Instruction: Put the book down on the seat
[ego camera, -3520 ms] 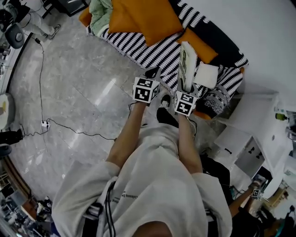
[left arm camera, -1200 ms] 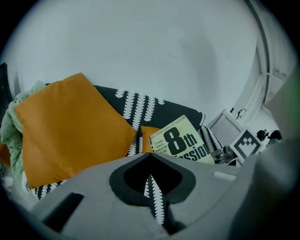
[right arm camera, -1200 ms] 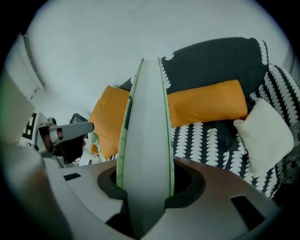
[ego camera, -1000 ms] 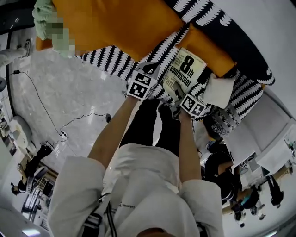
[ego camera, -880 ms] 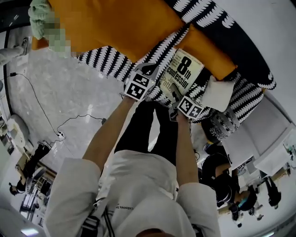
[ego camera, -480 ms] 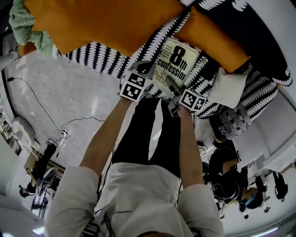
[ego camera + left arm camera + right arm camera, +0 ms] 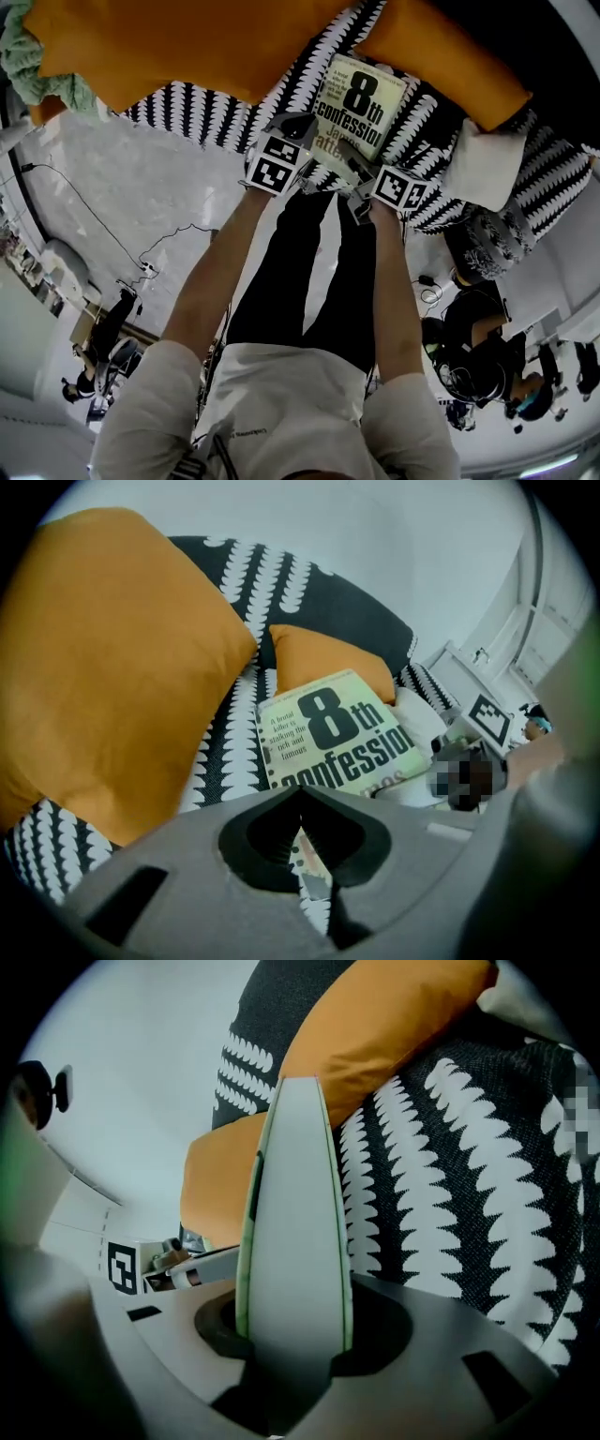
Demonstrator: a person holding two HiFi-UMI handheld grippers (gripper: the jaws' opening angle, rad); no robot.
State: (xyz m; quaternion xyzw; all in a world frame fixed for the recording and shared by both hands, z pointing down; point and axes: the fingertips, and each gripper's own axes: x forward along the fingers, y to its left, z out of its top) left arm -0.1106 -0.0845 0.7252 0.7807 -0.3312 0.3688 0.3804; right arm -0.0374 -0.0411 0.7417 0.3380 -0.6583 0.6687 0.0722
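Note:
The book, pale green with "8th confession" in black on its cover, hangs cover-up just above the black-and-white patterned seat. My right gripper is shut on its near right corner. In the right gripper view the book's white page edge stands between the jaws of the right gripper. My left gripper sits beside the book's near left corner. In the left gripper view the left gripper has its jaws together save a thin slit, and the cover stretches ahead.
A big orange cushion lies on the seat to the left, a smaller one behind the book, and a white pillow to the right. A green cloth lies at far left. A cable runs across the glossy floor.
Both grippers have come down toward the seat with the book. The book has tipped from standing on edge to lying nearly flat, cover up.

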